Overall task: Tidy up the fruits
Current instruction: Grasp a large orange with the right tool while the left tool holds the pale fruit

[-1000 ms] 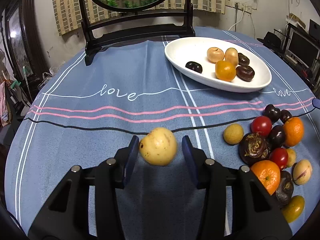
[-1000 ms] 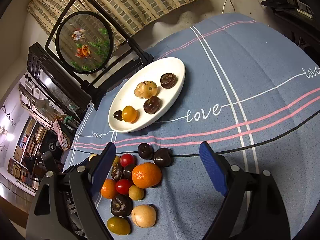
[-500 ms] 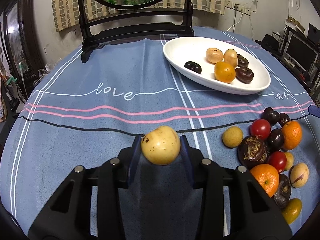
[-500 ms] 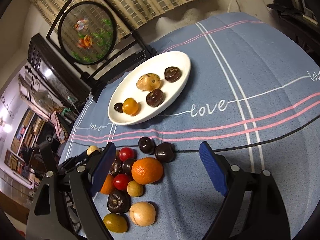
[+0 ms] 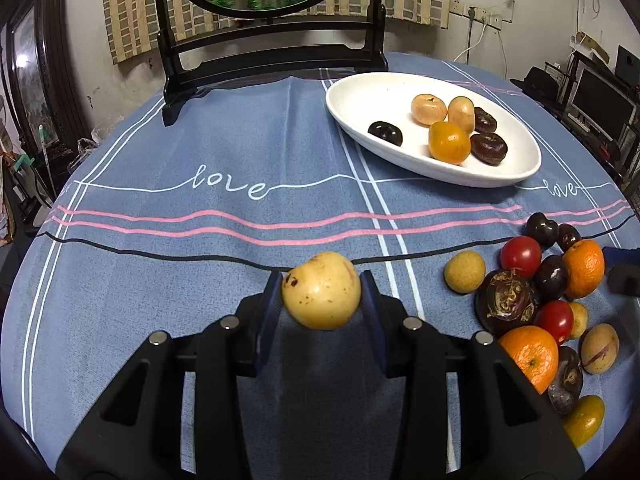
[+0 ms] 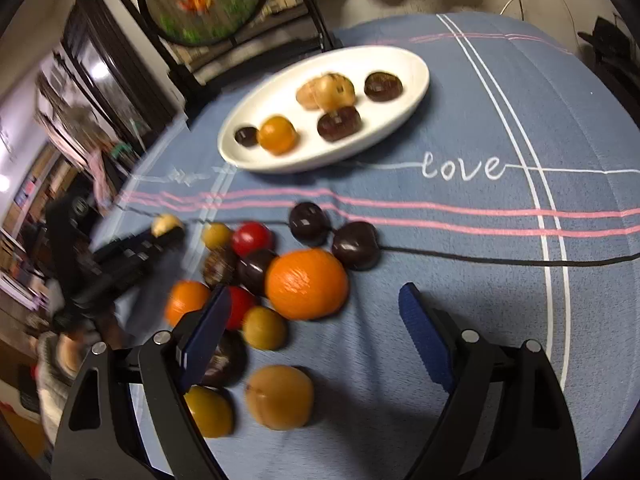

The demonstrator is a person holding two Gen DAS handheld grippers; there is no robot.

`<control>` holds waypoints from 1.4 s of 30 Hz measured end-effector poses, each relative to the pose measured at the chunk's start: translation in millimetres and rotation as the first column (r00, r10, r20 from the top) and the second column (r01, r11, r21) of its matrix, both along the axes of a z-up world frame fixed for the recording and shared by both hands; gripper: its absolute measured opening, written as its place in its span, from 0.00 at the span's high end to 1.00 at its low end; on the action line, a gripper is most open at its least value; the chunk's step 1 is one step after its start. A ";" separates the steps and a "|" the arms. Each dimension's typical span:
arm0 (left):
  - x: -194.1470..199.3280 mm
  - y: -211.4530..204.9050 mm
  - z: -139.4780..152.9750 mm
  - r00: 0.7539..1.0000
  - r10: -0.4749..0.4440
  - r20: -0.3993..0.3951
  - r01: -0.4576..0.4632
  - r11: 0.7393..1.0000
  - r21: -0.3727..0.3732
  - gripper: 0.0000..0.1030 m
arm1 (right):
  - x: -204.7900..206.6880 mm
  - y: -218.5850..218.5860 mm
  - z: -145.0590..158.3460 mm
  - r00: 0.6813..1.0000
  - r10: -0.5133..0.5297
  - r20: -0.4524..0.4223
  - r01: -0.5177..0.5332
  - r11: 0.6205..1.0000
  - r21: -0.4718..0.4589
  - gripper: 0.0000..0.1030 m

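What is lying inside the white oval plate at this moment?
The white plate holds six fruits: three dark ones, one orange fruit and two pale tan ones. Anything hidden beneath them cannot be seen.

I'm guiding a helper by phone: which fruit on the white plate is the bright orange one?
Find the oval white plate on the blue tablecloth. The orange fruit sits near its front rim, between two dark brown fruits. It is the only glossy, vivid orange piece; the two behind it are pale tan.

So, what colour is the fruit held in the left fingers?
Pale yellow with brown specks; left wrist view.
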State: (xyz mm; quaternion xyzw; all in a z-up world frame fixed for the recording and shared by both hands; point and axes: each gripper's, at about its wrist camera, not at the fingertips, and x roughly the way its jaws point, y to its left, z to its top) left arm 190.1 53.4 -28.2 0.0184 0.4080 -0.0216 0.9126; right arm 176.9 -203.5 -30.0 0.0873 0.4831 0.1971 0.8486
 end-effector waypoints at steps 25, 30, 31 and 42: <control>2.0 -1.4 -3.1 1.000 -0.015 -0.027 0.014 1.000 -0.016 0.61 | -22.5 -15.5 1.2 0.995 -0.025 0.092 0.032 0.996 -0.078 0.44; 5.3 -1.8 -5.9 0.999 -0.023 -0.042 0.022 0.999 -0.031 0.61 | -24.6 -3.1 -6.4 0.996 0.003 0.090 0.007 0.993 -0.117 0.54; 5.6 -1.7 -5.9 0.999 -0.023 -0.043 0.022 0.999 -0.032 0.62 | -25.9 -1.9 -6.7 0.996 0.008 0.094 0.004 0.992 -0.123 0.54; 6.0 4.5 -4.8 0.999 -0.013 -0.037 0.010 0.997 -0.076 0.62 | -24.7 -10.3 -5.7 0.996 -0.002 0.088 0.009 0.997 -0.079 0.56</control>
